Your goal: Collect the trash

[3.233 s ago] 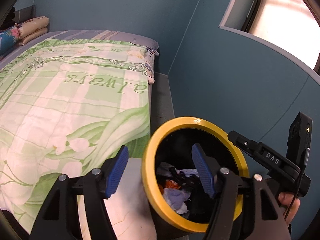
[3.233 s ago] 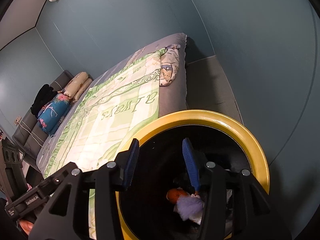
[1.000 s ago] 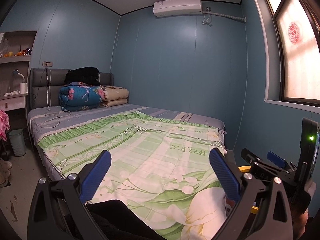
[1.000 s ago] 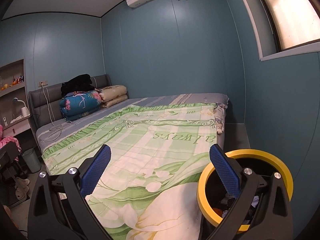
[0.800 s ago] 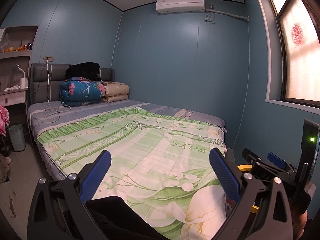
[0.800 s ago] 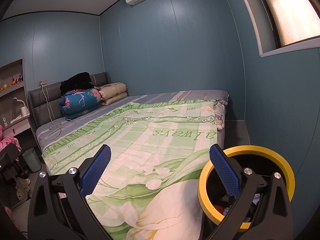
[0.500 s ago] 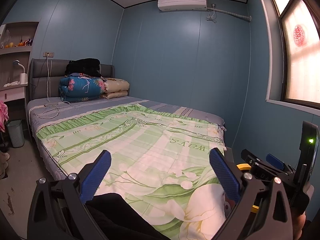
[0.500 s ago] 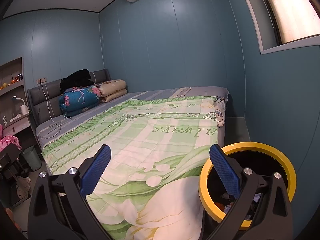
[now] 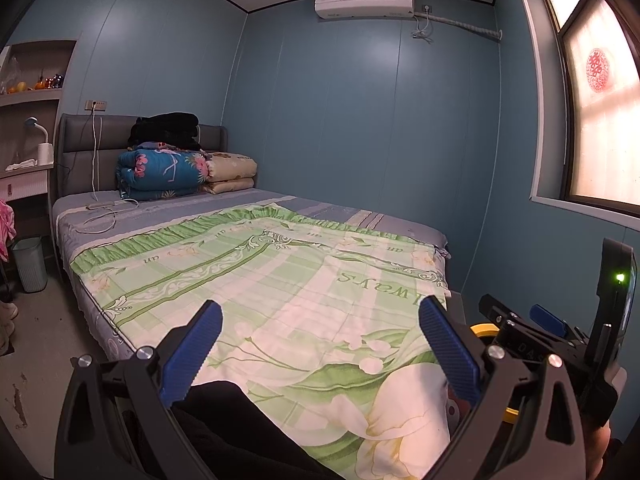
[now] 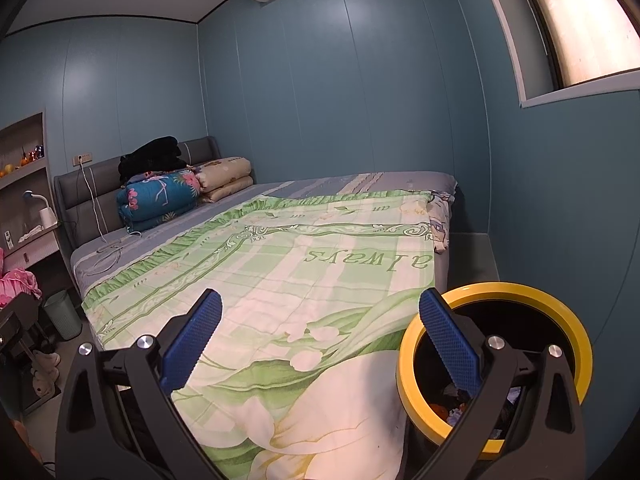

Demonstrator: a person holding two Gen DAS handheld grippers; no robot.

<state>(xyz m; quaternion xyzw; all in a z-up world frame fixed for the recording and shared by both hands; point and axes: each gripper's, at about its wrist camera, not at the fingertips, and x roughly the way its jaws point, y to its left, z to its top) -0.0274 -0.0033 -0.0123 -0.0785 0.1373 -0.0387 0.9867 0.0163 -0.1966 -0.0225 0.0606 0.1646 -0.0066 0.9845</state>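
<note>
A black trash bin with a yellow rim (image 10: 496, 292) stands on the floor between the bed's foot corner and the blue wall. Crumpled trash (image 10: 452, 410) lies inside it, partly hidden by my finger. My right gripper (image 10: 320, 340) is open and empty, above the quilt with its right finger over the bin's left rim. My left gripper (image 9: 320, 340) is also open wide and empty, over the bed's near corner. In the left wrist view only slivers of the yellow rim (image 9: 480, 327) show behind the other gripper's black frame (image 9: 520, 346).
A bed with a green and white quilt (image 9: 280, 280) fills the middle. Folded bedding (image 9: 164, 174) lies at the headboard. A small green bin (image 9: 30, 264) stands on the floor at the left by a desk. Something dark (image 9: 240, 420) lies low between the left fingers.
About three seconds ago both grippers pointed down at the bin with narrower openings. Now both are raised, opened wide and look across the bed. In the last second the views barely shift.
</note>
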